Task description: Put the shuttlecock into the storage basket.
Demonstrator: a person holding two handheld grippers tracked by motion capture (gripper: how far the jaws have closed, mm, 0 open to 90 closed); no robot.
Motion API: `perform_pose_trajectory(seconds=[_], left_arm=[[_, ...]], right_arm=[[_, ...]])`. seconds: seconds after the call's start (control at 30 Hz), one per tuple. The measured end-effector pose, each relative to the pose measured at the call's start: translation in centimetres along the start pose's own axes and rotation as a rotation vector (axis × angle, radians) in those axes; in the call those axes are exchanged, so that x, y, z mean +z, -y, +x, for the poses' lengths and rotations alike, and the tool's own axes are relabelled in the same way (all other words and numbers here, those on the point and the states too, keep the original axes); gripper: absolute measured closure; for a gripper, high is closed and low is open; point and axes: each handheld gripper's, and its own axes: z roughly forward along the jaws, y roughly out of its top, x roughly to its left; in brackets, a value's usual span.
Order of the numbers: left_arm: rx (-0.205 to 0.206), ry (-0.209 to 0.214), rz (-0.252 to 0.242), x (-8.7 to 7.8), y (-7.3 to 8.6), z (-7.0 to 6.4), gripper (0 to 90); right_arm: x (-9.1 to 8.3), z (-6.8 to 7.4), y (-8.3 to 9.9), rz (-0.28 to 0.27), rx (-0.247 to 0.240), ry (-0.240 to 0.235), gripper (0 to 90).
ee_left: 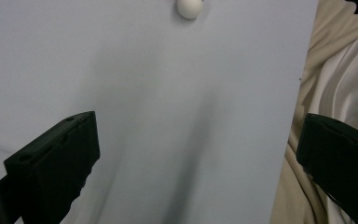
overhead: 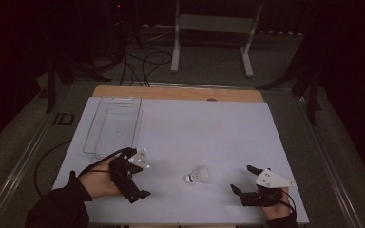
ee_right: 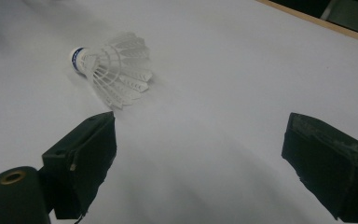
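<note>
the left hand-held gripper (ee_left: 196, 158) has its two black jaws set wide apart, with nothing between them. the one at the left hangs over the pale table (ee_left: 168, 93); the one at the right sits past the table's edge, over cream cloth (ee_left: 335, 79) that lies in folds. a white round cork tip (ee_left: 189, 7) rests on the table at the top edge of the picture, well apart from the jaws.

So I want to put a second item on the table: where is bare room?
The widest free patch is the white table right of the clear tray, up to the far wooden edge. The near strip is crowded: the shuttlecock lies between the open left tongs and open right tongs.
</note>
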Motion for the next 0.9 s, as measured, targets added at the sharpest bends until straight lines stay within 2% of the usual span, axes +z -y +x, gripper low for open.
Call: perform_pose_trajectory(seconds=[0.3, 0.47, 0.7, 0.9], left_arm=[[0.008, 0.017, 0.001, 0.4, -1.1, 0.1, 0.1], [0.040, 0.023, -0.004, 0.7, -2.3, -0.2, 0.1], [0.042, 0.025, -0.014, 1.0, -3.6, -0.3, 0.1], [0.062, 0.037, -0.017, 1.3, -4.7, -0.4, 0.1]], right_arm=[[0.1, 0.0, 0.0, 0.002, 0.001, -0.002, 9.9], [0.1, 0.0, 0.0, 0.003, 0.001, -0.004, 9.9], [0.0, 0.0, 0.0, 0.001, 0.006, -0.004, 9.9], [0.0, 0.0, 0.0, 0.001, 0.005, -0.006, 9.9]])
